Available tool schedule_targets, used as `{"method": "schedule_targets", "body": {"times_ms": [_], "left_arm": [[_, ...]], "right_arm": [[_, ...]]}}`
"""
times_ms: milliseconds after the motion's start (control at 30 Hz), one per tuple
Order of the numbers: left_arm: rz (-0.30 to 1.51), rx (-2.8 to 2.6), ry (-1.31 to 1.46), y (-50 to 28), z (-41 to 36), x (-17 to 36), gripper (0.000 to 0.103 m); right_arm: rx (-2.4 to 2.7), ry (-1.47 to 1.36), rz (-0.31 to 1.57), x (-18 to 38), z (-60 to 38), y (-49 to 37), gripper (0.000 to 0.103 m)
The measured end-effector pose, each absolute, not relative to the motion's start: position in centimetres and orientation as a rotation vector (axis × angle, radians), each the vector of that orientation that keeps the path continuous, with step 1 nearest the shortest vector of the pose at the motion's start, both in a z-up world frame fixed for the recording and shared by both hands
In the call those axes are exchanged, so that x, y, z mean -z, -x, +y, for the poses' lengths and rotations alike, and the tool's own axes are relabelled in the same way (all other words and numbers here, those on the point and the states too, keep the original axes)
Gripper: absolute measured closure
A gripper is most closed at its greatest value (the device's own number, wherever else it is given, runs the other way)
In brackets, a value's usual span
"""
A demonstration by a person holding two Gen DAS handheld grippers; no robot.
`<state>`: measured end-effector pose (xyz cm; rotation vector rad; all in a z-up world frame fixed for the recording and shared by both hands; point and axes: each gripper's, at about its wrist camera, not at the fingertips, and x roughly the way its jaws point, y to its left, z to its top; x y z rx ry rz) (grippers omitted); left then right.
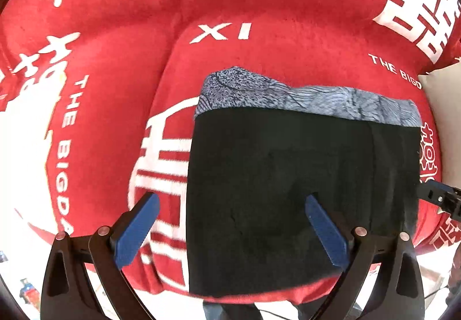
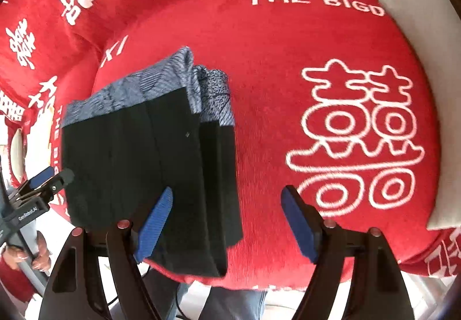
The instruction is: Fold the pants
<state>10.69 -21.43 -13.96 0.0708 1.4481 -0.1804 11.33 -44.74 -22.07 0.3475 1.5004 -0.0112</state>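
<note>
The black pants with a blue-grey patterned band lie folded into a flat rectangle on the red cushion. My left gripper is open and empty, hovering over the fold's near left edge. In the right wrist view the folded pants lie left of centre, layered edges showing on their right side. My right gripper is open and empty over the near right corner of the fold. The left gripper also shows in the right wrist view, at the fold's left edge.
The red cushion carries white characters and lettering and has a raised back and sides. A white pillow lies at the right. The cushion's front edge is close below the fold, with the person's legs beyond it.
</note>
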Motion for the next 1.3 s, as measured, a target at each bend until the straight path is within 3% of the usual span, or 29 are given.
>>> {"method": "schedule_targets", "body": {"times_ms": [67, 133, 167, 667, 1300], "left_arm": [[1.455, 0.175, -0.090, -10.0, -21.8, 13.2, 0.001], [1.449, 0.183, -0.103, -9.4, -22.0, 12.4, 0.001], [1.445, 0.188, -0.108, -9.0, -22.0, 11.9, 0.001], [1.388, 0.155, -0.217, -4.4, -19.9, 6.3, 0.001], [1.357, 0.198, -0.277, -1.1, -20.8, 3.0, 0.001]], "right_arm": [[0.007, -0.330, 1.491, 20.7, -44.2, -10.6, 0.016], [0.005, -0.320, 1.476, 19.4, -43.4, -10.0, 0.002], [0.002, -0.324, 1.473, 18.8, -42.8, -9.7, 0.000], [0.174, -0.243, 1.443, 13.4, -35.4, -6.5, 0.000], [0.212, -0.111, 1.414, 9.6, -32.0, -4.7, 0.000]]}}
